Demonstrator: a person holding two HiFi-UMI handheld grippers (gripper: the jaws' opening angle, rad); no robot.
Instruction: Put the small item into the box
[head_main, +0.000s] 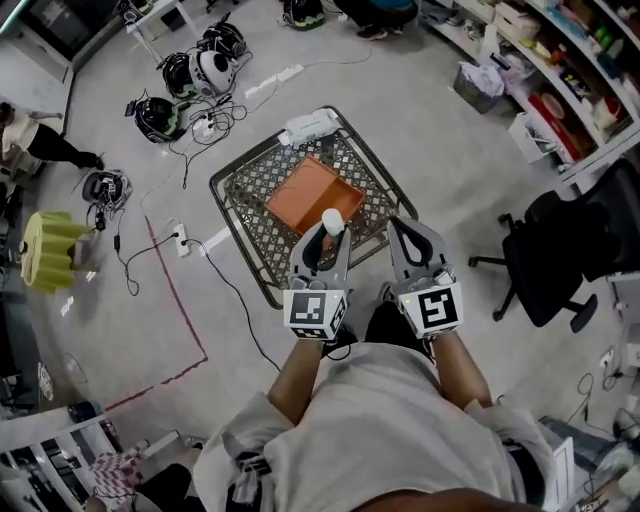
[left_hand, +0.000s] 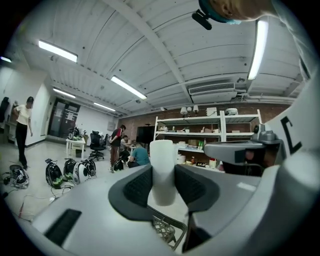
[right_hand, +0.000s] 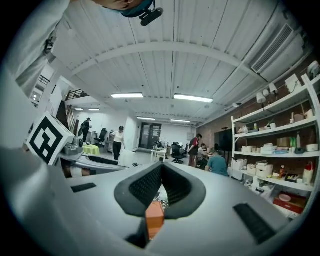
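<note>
A small white cylinder (head_main: 332, 219) stands upright between the pads of my left gripper (head_main: 328, 230), which is shut on it. In the left gripper view the cylinder (left_hand: 162, 170) fills the gap between the dark pads of the left gripper (left_hand: 163, 186). An open orange box (head_main: 310, 195) lies on a wire-mesh table (head_main: 240, 190), just beyond both grippers. My right gripper (head_main: 396, 228) hovers over the table's near right edge, its jaws meeting at the tips with nothing held. Below the right gripper (right_hand: 161, 170) a piece of the orange box (right_hand: 155, 216) shows.
A white power strip (head_main: 310, 125) rests on the table's far edge. Several helmets (head_main: 200, 70) and cables lie on the floor at the far left. A black office chair (head_main: 560, 250) stands to the right, shelves (head_main: 560, 60) beyond it. A yellow-green stool (head_main: 48, 250) is at the left.
</note>
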